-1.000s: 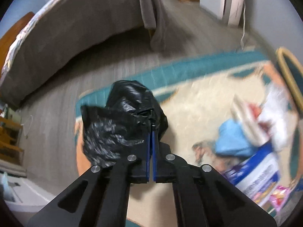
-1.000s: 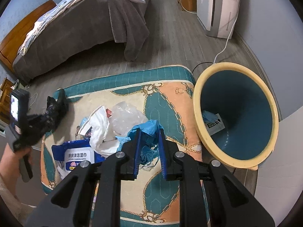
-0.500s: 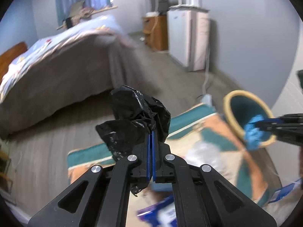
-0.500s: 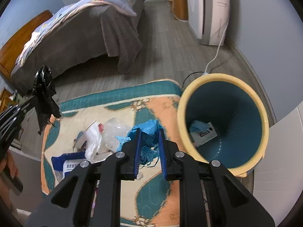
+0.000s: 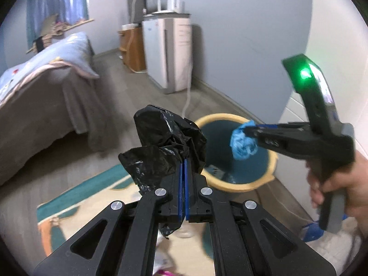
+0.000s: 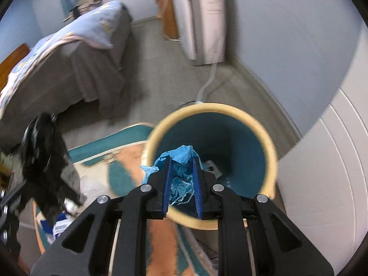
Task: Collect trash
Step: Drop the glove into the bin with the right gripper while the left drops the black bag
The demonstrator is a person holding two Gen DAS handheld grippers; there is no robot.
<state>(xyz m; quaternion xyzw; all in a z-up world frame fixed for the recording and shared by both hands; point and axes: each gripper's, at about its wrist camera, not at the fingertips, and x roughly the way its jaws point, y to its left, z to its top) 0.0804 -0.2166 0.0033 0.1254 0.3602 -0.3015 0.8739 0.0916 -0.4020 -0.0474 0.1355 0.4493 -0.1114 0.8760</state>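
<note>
A: Left wrist view? The left gripper [image 5: 184, 168] has its fingers together, pinching a crumpled, glossy black plastic bag [image 5: 165, 147] above the rug [image 5: 76, 197].

B: Right wrist view: the right gripper [image 6: 181, 172] is clamped on a crinkled blue wad [image 6: 181, 181] over the yellow-rimmed teal bin [image 6: 271, 158].

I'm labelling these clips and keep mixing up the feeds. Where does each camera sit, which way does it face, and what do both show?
Left wrist: sits on the left hand-held gripper, facing down and forward over its shut fingers and a black bag toward the bin; the right hand shows.
Right wrist: sits on the right hand-held gripper, facing down into the bin past a blue wad it grips; no hand shows.
Shared: bin, bed, rug, black bag, blue wad.
</note>
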